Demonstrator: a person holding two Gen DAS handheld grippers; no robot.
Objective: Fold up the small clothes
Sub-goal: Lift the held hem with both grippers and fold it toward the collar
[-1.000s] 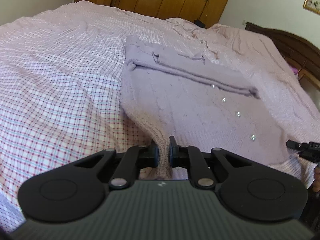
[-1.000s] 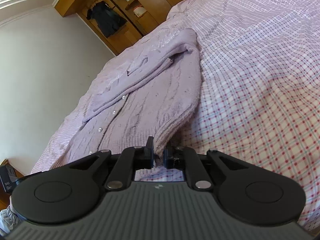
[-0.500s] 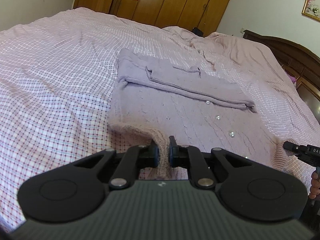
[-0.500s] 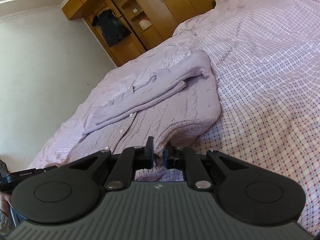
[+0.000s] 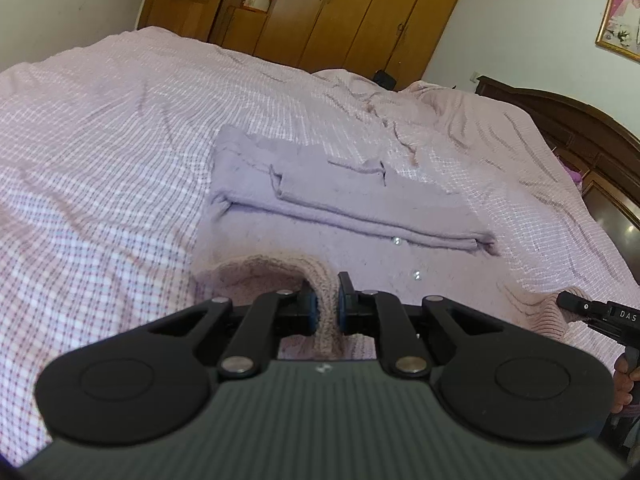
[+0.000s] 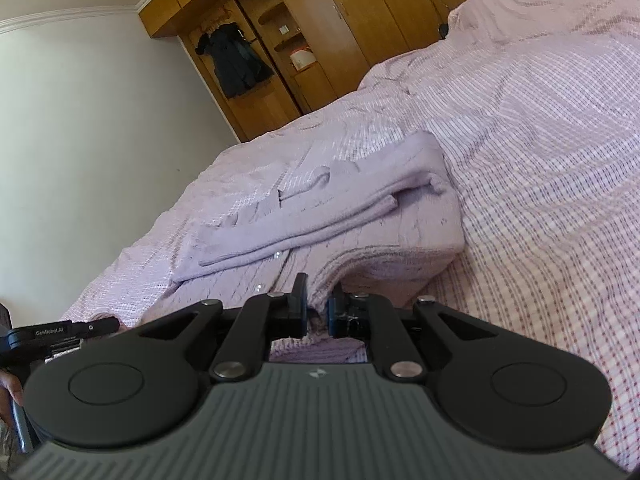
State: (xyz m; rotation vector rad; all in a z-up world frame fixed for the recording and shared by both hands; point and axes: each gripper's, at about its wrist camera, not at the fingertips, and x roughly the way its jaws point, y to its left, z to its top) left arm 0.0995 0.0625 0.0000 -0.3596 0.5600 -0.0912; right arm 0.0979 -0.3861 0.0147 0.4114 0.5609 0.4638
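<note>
A lilac knit cardigan [image 5: 320, 200] with small shiny buttons lies on the bed, its sleeves folded across the body. My left gripper [image 5: 327, 308] is shut on one corner of its hem, which is lifted and curling over toward the sleeves. My right gripper [image 6: 318, 312] is shut on the other hem corner, also lifted, and the cardigan [image 6: 360, 216] bulges up in a fold ahead of it. The right gripper also shows at the right edge of the left wrist view [image 5: 576, 306]. The left gripper shows at the left edge of the right wrist view [image 6: 104, 326].
The bed [image 5: 100, 160] has a pink checked cover, rumpled toward the dark wooden headboard [image 5: 580, 128]. Wooden wardrobes [image 5: 340, 12] stand past the far side of the bed, with a dark garment [image 6: 236, 60] hanging in an open bay.
Both grippers have lifted the hem and carried it forward over the cardigan's body toward the folded sleeves. The lower part now curls up in a fold.
</note>
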